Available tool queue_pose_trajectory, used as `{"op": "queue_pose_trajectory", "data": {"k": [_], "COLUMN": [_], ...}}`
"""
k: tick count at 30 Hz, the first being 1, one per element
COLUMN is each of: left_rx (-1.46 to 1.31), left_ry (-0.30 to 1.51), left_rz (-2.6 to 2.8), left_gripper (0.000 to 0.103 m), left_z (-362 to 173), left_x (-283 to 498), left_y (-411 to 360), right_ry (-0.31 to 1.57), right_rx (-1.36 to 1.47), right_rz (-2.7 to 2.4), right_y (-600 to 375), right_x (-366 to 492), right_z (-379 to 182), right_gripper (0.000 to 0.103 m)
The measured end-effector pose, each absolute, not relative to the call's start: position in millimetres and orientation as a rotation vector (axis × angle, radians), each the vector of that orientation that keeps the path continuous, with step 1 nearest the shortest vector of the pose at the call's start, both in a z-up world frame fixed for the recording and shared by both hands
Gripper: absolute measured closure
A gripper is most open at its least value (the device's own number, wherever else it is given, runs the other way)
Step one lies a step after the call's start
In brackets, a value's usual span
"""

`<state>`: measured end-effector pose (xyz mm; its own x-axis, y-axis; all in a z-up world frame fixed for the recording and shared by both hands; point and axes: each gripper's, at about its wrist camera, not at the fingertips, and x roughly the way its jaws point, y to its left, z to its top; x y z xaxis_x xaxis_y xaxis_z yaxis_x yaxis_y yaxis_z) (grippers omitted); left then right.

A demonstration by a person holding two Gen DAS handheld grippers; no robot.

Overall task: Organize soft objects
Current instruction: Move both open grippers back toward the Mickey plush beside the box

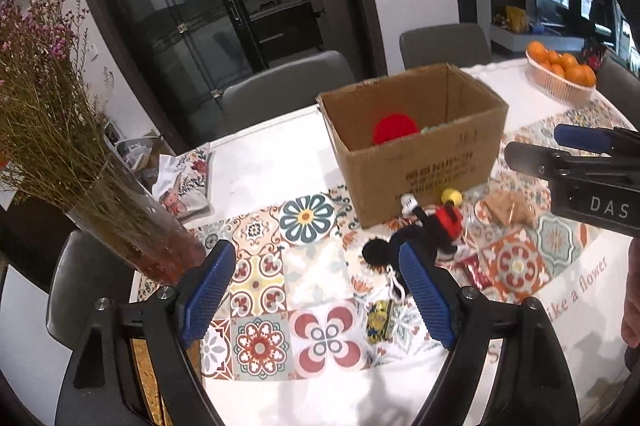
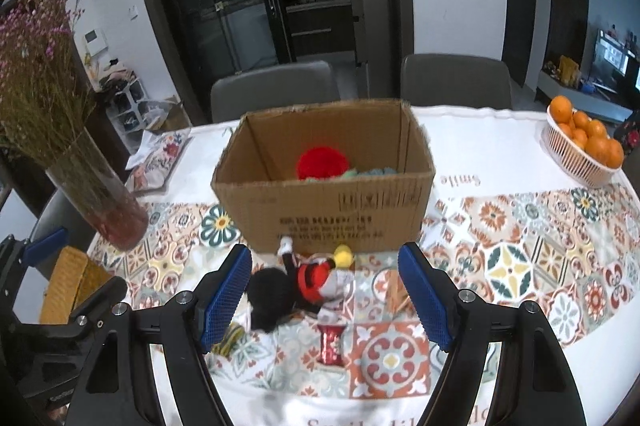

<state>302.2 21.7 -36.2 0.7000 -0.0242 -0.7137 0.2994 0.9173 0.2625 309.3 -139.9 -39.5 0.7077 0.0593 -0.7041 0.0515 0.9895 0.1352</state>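
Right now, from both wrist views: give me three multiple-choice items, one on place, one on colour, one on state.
1. Where does the mouse plush toy lie?
A. inside the box
B. on the tablecloth in front of the box
C. in the fruit basket

2. What colour is the round soft thing in the cardboard box?
A. red
B. yellow
C. purple

3. How do the right tongs stand?
A. shut on the plush
B. shut on nothing
C. open, holding nothing

Key: 1 B, it lies against the box's near wall on the tablecloth. 2 A, red shows above the box's near wall. 3 C, both blue pads are apart, clear of the plush.
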Motion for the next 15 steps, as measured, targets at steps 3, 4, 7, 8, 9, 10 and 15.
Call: {"op": "queue_pose_trajectory", "data": {"k": [3, 4, 7, 8, 9, 10, 15], "left_rx": [0.377, 0.374, 0.363, 0.361, 0.361, 0.364, 0.369], "left_ry": [0.798, 0.806, 0.832, 0.842, 0.855, 0.865, 0.921], "left_rz": [-0.198, -0.204, -0.226, -0.231, -0.238, -0.241, -0.273], "left_gripper": [0.019, 0.019, 0.019, 0.019, 0.019, 0.019, 0.019], "left_z": [-44.2, -47.3, -58.5, -62.4, -67.5, -71.9, -98.3], "left_x": [299.4, 298.5, 296.3, 296.2, 296.5, 296.8, 299.4], "left_y": [22.8, 23.2, 24.4, 24.7, 24.5, 24.2, 24.2], "right_ry": [0.810, 0.820, 0.843, 0.854, 0.860, 0.874, 0.933], "right_rx": [0.148, 0.150, 0.147, 0.146, 0.145, 0.145, 0.149], "right_rz": [0.005, 0.006, 0.004, 0.006, 0.004, 0.002, -0.016], "right_y": [-137.5, -136.5, -134.3, -133.6, -133.7, -133.7, -133.9], "right_x": [305.2, 303.5, 301.2, 300.7, 300.7, 301.0, 302.3], "right_z": [-50.0, -54.0, -65.9, -70.9, -74.4, -79.4, -103.8], "right_gripper": [0.026, 0.026, 0.026, 0.026, 0.026, 0.026, 0.026]}}
